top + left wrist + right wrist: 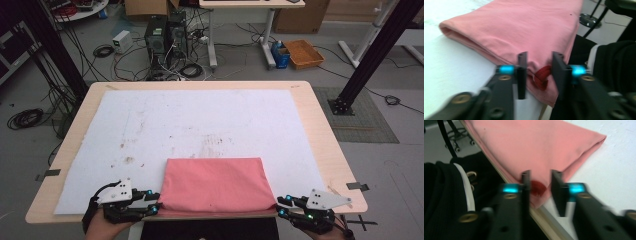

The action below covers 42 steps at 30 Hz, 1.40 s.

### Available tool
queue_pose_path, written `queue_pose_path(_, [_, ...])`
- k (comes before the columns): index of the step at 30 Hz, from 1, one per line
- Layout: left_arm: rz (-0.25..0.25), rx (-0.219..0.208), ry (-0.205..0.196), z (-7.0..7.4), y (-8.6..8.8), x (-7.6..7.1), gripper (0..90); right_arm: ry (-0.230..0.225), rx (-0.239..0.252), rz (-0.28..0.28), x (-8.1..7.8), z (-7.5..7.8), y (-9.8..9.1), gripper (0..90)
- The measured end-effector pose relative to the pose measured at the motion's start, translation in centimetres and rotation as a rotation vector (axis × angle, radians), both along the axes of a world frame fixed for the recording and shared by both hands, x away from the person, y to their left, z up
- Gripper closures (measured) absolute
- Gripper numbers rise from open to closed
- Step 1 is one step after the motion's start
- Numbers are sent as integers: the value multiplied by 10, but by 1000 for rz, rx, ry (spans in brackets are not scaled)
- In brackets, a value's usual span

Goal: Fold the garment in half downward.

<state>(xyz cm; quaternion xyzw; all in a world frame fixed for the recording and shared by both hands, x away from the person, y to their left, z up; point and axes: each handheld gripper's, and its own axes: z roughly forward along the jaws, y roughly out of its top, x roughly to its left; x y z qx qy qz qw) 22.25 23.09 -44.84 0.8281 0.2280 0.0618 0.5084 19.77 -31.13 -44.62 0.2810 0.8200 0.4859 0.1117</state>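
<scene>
A folded pink cloth (215, 185) lies on the white mat (200, 120) at the table's near edge. My left gripper (156, 201) sits at the cloth's near left corner. In the left gripper view its jaws (539, 65) stand apart around that corner of the pink cloth (524, 25), where a dark red patch (542, 76) shows, and the pads do not press on it. My right gripper (281, 206) is at the near right corner. In the right gripper view it (541, 182) is open too, with the cloth (536, 145) corner and a red patch (537, 187) between the jaws.
The wooden table (320, 130) ends just behind both grippers, and the person's dark clothing (614, 65) is close under that edge. Beyond the far edge are computer towers (165, 35), floor cables, an orange tray (303, 53) and a black frame post (370, 55).
</scene>
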Motion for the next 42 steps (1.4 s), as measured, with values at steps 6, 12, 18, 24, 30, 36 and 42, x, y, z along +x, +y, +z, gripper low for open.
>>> queue_pose_path(6, [55, -6, -25, 10, -1, 11, 386, -14, 33, -72, 13, 11, -6, 415])
queue_pose_path(12, [121, 5, -14, 23, -5, 46, 350, -16, 8, -98, 43, 21, 0, 393])
queue_pose_path(18, [178, 39, 1, 24, -16, 82, 345, -13, -15, -115, 82, 26, 14, 385])
queue_pose_path(24, [214, 80, 53, 15, -30, 109, 345, 36, -32, -112, 119, 20, 30, 395])
queue_pose_path(30, [219, 113, 88, 5, -39, 120, 346, 92, -62, -131, 146, 6, 40, 404])
queue_pose_path(36, [213, 154, 113, 0, -42, 120, 350, 137, -134, -98, 151, -5, 50, 470])
queue_pose_path(42, [231, 124, 113, -3, -39, 116, 413, 120, -149, -74, 148, -5, 52, 627])
